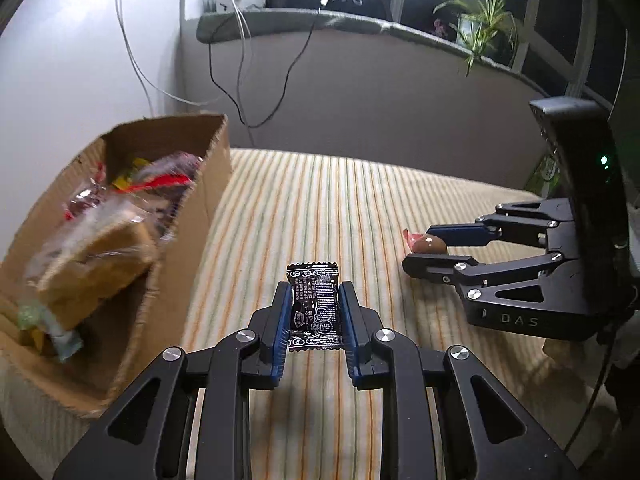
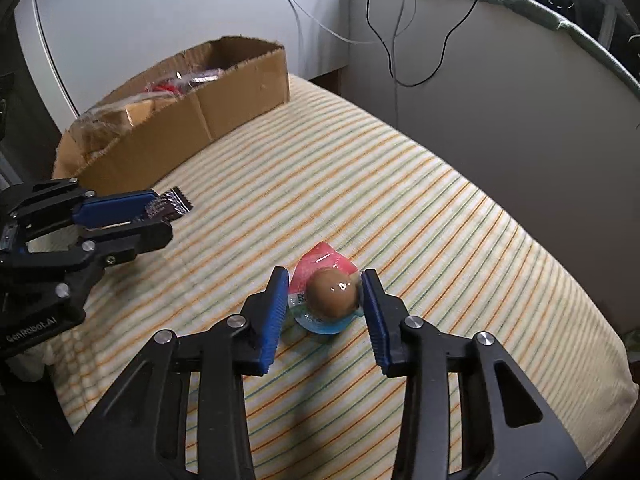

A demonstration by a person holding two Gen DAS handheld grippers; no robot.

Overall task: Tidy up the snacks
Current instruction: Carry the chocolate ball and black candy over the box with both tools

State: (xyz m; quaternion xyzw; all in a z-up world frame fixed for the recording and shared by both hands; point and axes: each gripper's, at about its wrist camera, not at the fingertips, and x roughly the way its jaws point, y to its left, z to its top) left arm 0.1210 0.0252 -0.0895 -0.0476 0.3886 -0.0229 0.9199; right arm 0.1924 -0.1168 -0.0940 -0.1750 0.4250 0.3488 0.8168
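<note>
Left tool (image 1: 314, 312) pinches a black snack packet (image 1: 316, 304) by its long edges, packet flat between the pads and lifted just clear of the striped bed cover (image 1: 360, 208); judged ready to carry to the cardboard box (image 1: 208, 184). Right tool (image 2: 325, 308) straddles a brown jelly cup (image 2: 331, 294) resting on the cover; right pad near its dome, left pad shows a gap, so not yet gripped. Box sits at the far left of the bed, open top, already holding wrapped snacks. Its ragged near wall is the edge to clear. Open cover lies between the tools and the box; wall behind
</note>
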